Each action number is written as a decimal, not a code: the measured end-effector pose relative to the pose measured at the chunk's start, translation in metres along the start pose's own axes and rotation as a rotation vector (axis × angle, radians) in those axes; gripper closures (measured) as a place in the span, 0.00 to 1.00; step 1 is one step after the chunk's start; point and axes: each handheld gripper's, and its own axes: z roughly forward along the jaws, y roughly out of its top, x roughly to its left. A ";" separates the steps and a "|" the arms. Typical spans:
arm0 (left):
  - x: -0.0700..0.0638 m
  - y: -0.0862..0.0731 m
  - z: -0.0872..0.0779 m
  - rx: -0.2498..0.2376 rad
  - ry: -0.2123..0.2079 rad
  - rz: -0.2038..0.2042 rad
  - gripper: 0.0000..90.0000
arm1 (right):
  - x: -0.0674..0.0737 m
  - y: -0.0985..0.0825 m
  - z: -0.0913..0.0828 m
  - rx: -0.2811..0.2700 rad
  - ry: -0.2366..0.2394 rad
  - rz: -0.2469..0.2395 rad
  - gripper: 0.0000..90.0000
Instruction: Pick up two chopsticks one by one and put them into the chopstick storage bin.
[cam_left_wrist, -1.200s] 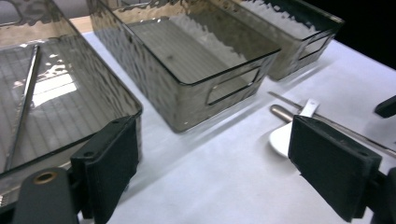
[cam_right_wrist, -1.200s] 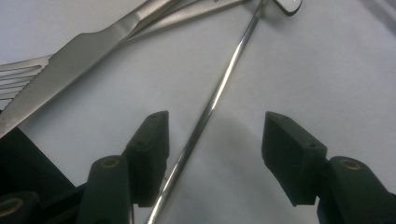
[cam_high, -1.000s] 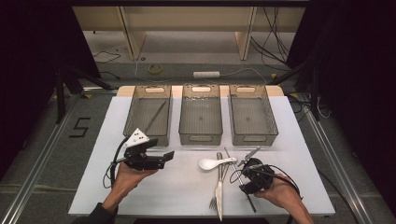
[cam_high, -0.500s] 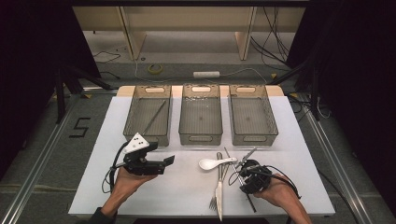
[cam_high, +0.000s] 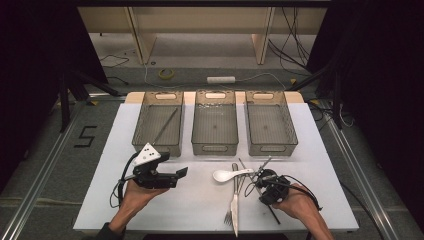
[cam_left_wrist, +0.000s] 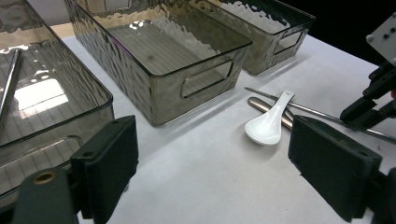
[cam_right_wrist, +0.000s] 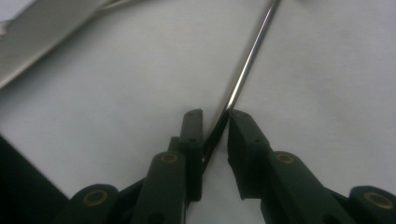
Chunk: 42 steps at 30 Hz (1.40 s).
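Three smoky plastic bins are standing in a row at the far side of the white desk (cam_high: 310, 150): the left bin (cam_high: 158, 125) is holding a thin metal rod that is lying slantwise inside it, while the middle bin (cam_high: 215, 122) and the right bin (cam_high: 270, 122) are showing bare floors. Nearer the person, a white ceramic spoon (cam_high: 227, 174) is lying beside a fork (cam_high: 231, 202) and a knife (cam_high: 235, 210), the cutlery bunched together.

On the right, the right tongs (cam_high: 261, 181) are sitting low over the desk, and their jaws have just been closing around a slim metal chopstick (cam_right_wrist: 245, 70). In the right gripper view the chopstick is running up and away between the two black jaws; they are standing narrowly apart, one pad is touching the stick, and a thin gap is showing on the other side, so the grip is not looking finished.

On the left, the left tongs (cam_high: 181, 172) are being held above the desk in front of the left bin, jaws spread wide and holding nothing, pointing toward the spoon
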 end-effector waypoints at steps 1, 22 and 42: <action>0.000 0.000 0.000 0.000 -0.001 0.000 0.17 | -0.002 0.000 0.001 0.010 0.000 0.003 0.86; -0.001 0.000 0.001 0.010 -0.004 0.011 0.17 | -0.030 -0.003 0.000 0.055 0.012 0.096 0.95; -0.002 0.000 0.001 0.009 -0.013 0.013 0.17 | -0.049 -0.018 -0.021 -0.005 -0.045 0.082 0.96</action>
